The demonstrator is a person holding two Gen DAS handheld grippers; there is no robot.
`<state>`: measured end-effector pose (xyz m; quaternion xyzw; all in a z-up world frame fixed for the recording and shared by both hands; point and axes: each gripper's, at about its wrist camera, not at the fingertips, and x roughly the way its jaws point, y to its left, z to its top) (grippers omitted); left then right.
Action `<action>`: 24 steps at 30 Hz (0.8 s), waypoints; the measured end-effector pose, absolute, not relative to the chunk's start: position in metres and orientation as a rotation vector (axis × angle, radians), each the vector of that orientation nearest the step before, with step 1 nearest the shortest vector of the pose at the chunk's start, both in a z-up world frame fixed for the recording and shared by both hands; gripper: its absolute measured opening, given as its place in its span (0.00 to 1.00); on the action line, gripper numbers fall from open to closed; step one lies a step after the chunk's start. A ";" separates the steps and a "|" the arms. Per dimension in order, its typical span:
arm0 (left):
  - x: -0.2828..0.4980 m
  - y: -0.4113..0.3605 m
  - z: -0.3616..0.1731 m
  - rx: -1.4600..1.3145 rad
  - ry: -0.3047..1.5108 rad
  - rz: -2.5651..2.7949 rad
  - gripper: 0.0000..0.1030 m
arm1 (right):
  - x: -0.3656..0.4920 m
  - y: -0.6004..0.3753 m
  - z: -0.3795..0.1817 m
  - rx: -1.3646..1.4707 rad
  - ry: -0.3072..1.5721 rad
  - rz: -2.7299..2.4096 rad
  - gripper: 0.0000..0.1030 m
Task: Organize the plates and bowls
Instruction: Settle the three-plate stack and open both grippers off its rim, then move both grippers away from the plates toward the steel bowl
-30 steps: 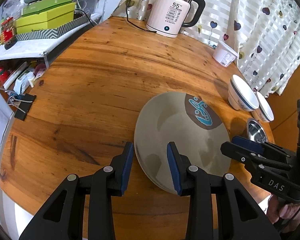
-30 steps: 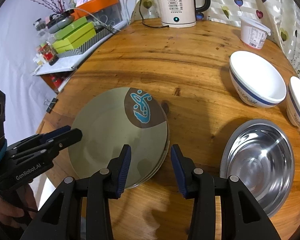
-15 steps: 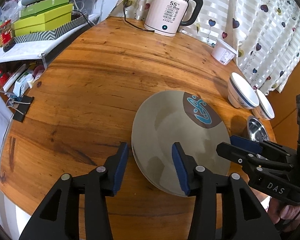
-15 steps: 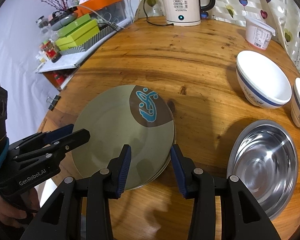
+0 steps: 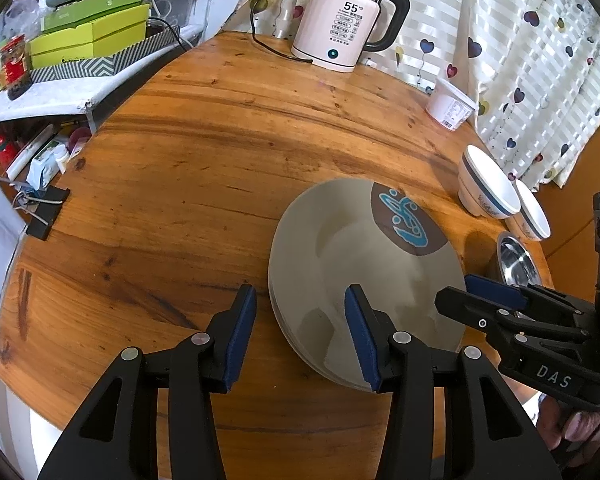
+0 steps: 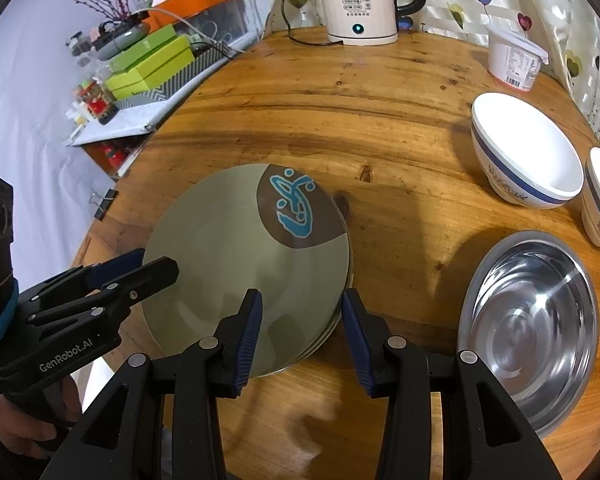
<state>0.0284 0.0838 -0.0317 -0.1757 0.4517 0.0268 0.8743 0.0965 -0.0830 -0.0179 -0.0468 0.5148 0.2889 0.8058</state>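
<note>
The left gripper (image 5: 300, 332) has just been opening: its jaws stand wider apart than a second ago, pads clear of everything, with the near left rim of the stack of plates (image 5: 364, 276) between the fingertips and untouched. The right gripper (image 6: 300, 328) is unchanged, its jaws part open and holding nothing; the near right rim of the same stack (image 6: 236, 280) lies between its fingers, with no pad pressing it. Each gripper shows in the other's view, reaching in over the plates from the side: the right gripper (image 5: 476, 292) from the right, the left gripper (image 6: 144, 264) from the left.

The plates rest flat on the round wooden table (image 5: 204, 184), the top one grey-green with a brown patch and blue figure at its far edge.

To the right of the right gripper's fingers sits a steel bowl (image 6: 528, 328); beyond it stand two white bowls with blue bands (image 6: 528, 152), side by side. Farther still is a white tub (image 6: 516, 60), and at the far edge a pale electric kettle (image 5: 344, 28).
</note>
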 end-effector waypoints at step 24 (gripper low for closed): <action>0.023 0.080 -0.021 -0.353 0.917 0.078 0.46 | 0.098 -0.126 -0.018 -0.026 1.101 0.537 0.40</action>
